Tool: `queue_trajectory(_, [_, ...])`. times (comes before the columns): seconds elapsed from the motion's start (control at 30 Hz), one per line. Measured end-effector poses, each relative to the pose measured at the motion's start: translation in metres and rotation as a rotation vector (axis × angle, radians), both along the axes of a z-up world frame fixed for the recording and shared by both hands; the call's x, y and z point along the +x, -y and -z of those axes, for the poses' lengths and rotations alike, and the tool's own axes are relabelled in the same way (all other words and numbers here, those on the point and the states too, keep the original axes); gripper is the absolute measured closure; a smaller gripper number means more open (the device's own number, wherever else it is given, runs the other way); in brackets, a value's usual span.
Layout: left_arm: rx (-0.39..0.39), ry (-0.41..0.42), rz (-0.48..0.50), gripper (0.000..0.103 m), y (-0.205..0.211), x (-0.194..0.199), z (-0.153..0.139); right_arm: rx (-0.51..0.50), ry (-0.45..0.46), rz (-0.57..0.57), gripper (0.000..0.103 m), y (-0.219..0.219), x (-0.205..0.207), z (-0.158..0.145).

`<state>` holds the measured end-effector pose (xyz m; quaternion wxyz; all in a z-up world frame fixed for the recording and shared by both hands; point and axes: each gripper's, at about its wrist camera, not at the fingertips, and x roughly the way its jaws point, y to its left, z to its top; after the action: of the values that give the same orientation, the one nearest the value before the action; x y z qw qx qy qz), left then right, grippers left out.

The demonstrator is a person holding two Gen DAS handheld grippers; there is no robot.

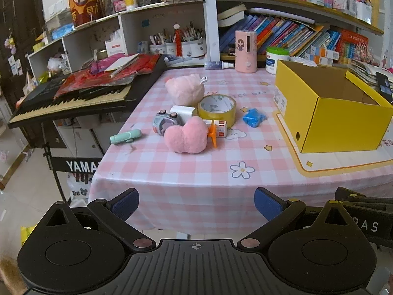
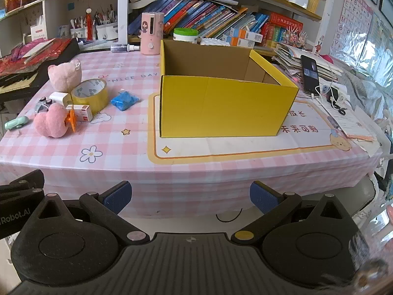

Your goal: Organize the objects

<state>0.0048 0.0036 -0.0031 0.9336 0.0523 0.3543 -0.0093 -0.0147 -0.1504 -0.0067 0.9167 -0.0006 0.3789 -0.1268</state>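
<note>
An open yellow cardboard box point(image 1: 343, 123) point(image 2: 221, 108) stands on a mat on the pink checked table, nothing visible inside. Left of it lies a cluster: a pink plush heart point(image 1: 186, 135) point(image 2: 50, 121), a pale pink plush toy point(image 1: 184, 89) point(image 2: 64, 73), a yellow tape roll point(image 1: 217, 109) point(image 2: 91, 93), a blue crumpled packet point(image 1: 254, 117) point(image 2: 124, 101), a small white-and-red box point(image 1: 219, 127) point(image 2: 82, 112), an orange clip point(image 1: 213, 134), a grey toy car point(image 1: 164, 122) and a mint green tube point(image 1: 125, 137). My left gripper point(image 1: 196, 205) and right gripper point(image 2: 190, 198) both hang open before the table's front edge, holding nothing.
A keyboard point(image 1: 71, 100) piled with red papers juts in at the table's left. A pink dispenser point(image 1: 246, 50), a white tub point(image 1: 276, 60) and shelves of books line the back. A phone point(image 2: 310, 73), cables and papers lie right of the box.
</note>
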Motion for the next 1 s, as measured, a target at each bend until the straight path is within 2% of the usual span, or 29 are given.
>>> queue_trajectory(0.3, [-0.031,0.010,-0.022,0.002,-0.016,-0.002,-0.002,0.018,0.030,-0.033,0.002,-0.009,-0.002,-0.004])
queue_trajectory(0.57, [-0.055,-0.004,-0.094,0.002,-0.038,0.000,0.002,0.040,0.043,-0.137,0.013,-0.027,0.005,-0.005])
queue_trajectory(0.67, [-0.087,-0.010,-0.109,0.002,-0.049,0.000,0.004,0.051,0.042,-0.173,0.017,-0.036,0.010,-0.004])
queue_trajectory(0.83, [-0.143,0.011,-0.179,0.002,-0.070,0.002,0.005,0.086,0.046,-0.238,0.019,-0.048,0.021,-0.001])
queue_trajectory(1.0, [-0.163,0.021,-0.265,0.002,-0.090,0.015,0.005,0.113,0.058,-0.343,0.026,-0.066,0.039,0.000])
